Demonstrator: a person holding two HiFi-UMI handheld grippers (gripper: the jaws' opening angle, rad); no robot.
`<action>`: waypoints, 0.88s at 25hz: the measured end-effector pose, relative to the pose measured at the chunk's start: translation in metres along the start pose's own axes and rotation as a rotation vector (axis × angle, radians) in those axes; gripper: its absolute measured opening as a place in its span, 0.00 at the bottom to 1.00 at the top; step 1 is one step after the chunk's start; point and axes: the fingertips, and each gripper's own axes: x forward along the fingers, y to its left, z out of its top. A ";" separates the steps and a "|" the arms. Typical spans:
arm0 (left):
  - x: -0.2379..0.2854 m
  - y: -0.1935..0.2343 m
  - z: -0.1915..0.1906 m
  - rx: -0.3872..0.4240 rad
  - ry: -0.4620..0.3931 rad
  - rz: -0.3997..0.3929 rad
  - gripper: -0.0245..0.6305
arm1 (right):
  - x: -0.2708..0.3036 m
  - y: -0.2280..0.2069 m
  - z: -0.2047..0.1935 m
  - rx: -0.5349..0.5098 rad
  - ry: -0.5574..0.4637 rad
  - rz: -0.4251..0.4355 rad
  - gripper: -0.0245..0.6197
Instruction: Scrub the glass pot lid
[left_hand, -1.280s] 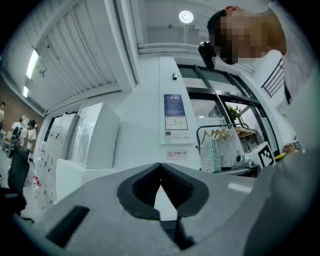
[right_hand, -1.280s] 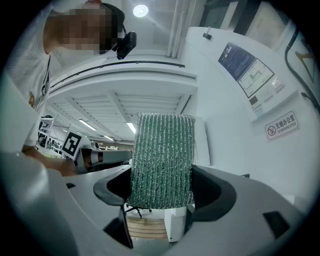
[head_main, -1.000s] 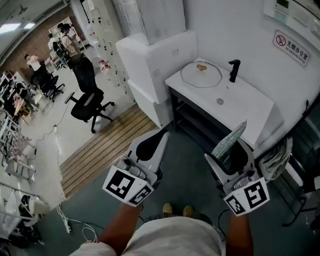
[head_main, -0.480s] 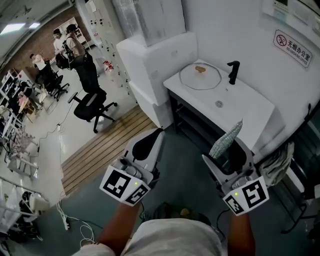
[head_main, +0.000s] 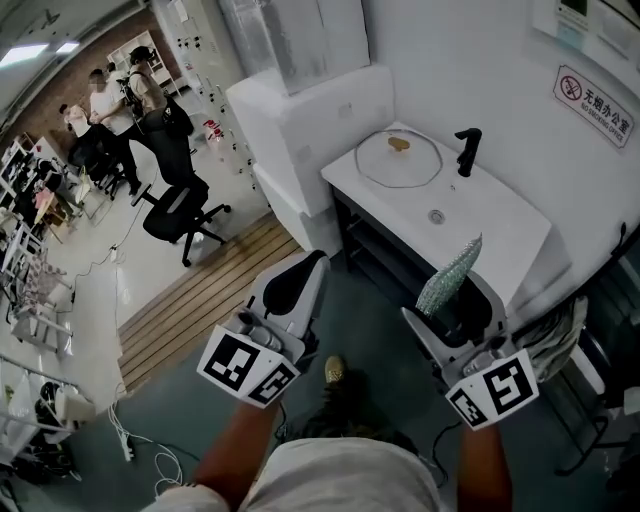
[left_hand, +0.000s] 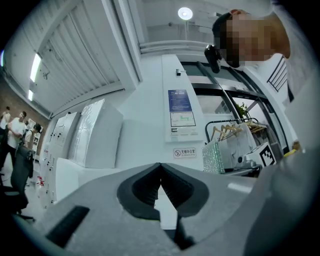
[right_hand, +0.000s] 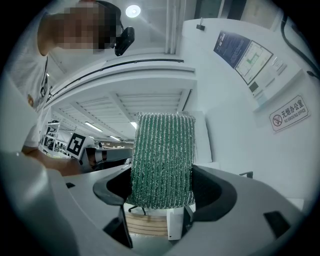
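Green scrubber (right_hand: 162, 160) in the right gripper (right_hand: 162, 186); glass pot lid (head_main: 399, 160) on the counter

Right gripper: jaws clamped on the lower end of the scrubber, which stands up past the tips (ribbed, glittery weave).

Left gripper (left_hand: 160, 167): jaws closed tip to tip, nothing between them.

Both grippers are held out side by side over the dark floor, well apart from the lid.

Lid: lies flat at the far left end of the white counter (head_main: 490, 215), brown knob up. Black faucet (head_main: 466, 150) is just to its right, with a small round drain (head_main: 435, 215) nearer the grippers.

Surroundings: white blocks stacked left of the counter, black office chair (head_main: 180, 215) and people standing beyond it.
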 end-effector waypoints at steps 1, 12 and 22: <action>0.006 0.005 -0.003 -0.003 -0.002 -0.002 0.06 | 0.005 -0.005 -0.002 -0.003 0.004 -0.002 0.58; 0.091 0.098 -0.022 -0.006 -0.001 -0.046 0.06 | 0.103 -0.073 -0.014 -0.023 0.041 -0.066 0.58; 0.177 0.204 -0.042 -0.026 0.010 -0.130 0.06 | 0.209 -0.134 -0.032 -0.027 0.072 -0.164 0.58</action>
